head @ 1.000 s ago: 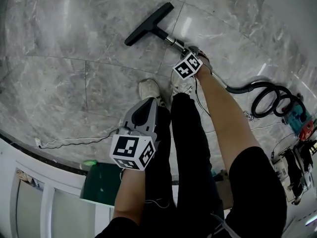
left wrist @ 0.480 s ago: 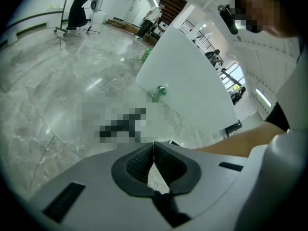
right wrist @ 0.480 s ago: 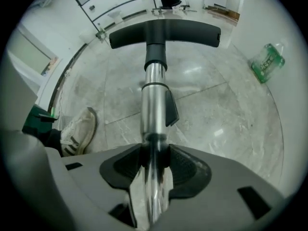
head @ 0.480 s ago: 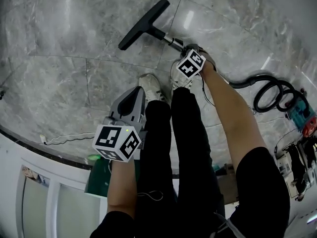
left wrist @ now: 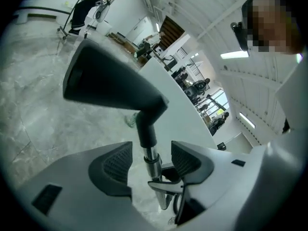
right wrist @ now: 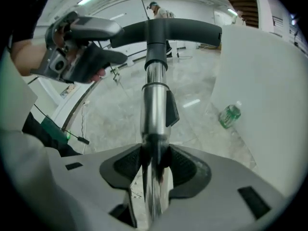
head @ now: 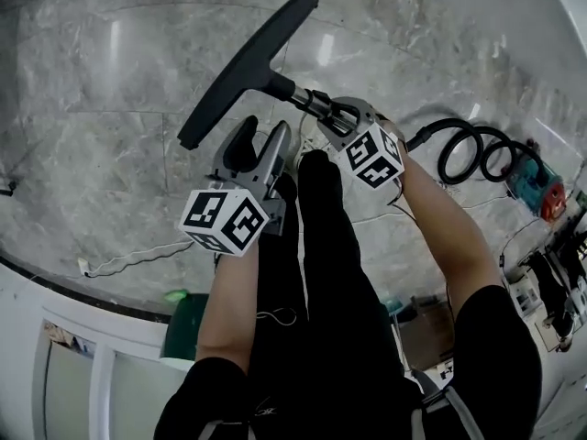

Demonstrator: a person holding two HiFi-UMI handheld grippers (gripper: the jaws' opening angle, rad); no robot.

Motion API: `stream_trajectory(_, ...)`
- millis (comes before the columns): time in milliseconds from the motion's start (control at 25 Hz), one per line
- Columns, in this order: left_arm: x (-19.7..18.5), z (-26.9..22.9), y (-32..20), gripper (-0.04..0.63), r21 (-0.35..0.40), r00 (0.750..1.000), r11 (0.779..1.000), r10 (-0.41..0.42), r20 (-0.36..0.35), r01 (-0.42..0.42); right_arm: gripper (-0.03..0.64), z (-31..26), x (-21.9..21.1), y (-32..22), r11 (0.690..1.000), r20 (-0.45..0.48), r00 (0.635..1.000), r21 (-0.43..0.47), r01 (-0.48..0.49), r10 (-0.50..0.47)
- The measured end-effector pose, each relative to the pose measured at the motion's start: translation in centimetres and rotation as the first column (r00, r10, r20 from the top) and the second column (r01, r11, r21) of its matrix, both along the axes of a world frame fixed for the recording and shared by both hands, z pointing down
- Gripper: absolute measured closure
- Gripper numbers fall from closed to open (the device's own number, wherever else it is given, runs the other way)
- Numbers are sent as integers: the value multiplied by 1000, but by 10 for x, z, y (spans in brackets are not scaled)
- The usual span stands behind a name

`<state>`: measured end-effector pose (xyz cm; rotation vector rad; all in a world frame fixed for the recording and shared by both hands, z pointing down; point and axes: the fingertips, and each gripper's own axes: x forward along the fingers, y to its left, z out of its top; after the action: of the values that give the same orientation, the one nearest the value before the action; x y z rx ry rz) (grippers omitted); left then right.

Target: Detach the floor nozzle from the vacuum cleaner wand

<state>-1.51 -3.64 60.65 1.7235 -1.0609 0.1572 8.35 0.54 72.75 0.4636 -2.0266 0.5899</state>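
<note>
The right gripper [right wrist: 155,165] had just clamped the shiny metal wand [right wrist: 155,109]. The left gripper [left wrist: 151,160], its jaws just opened wide, straddled the joint without touching it, the black T-shaped floor nozzle [left wrist: 106,83] just ahead. I'd say grip the neck, then pull straight.

My head camera looks steeply down; each gripper camera sights closely along its jaws; all three share the wand [right wrist: 155,105].

The black T-shaped floor nozzle [head: 248,67], still joined to the chrome wand [head: 315,103], hangs tilted in the air.
</note>
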Motion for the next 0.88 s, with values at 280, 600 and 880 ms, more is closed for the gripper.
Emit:
stream_trajectory(280, 28, -93, -46, 344, 147, 988, 989, -9, -154, 32, 430, -120, -12, 1, 997, 103, 995, 77, -14, 6)
stream_trajectory(600, 27, -141, -55, 497, 357, 989, 934, 54, -141, 0, 430, -152, -41, 38, 996, 199, 976, -6, 87, -84)
stream_trajectory(880, 64, -174, -34, 499, 489, 978, 860, 202, -57, -150, 459, -132, -63, 47, 989, 236, 961, 35, 143, -147)
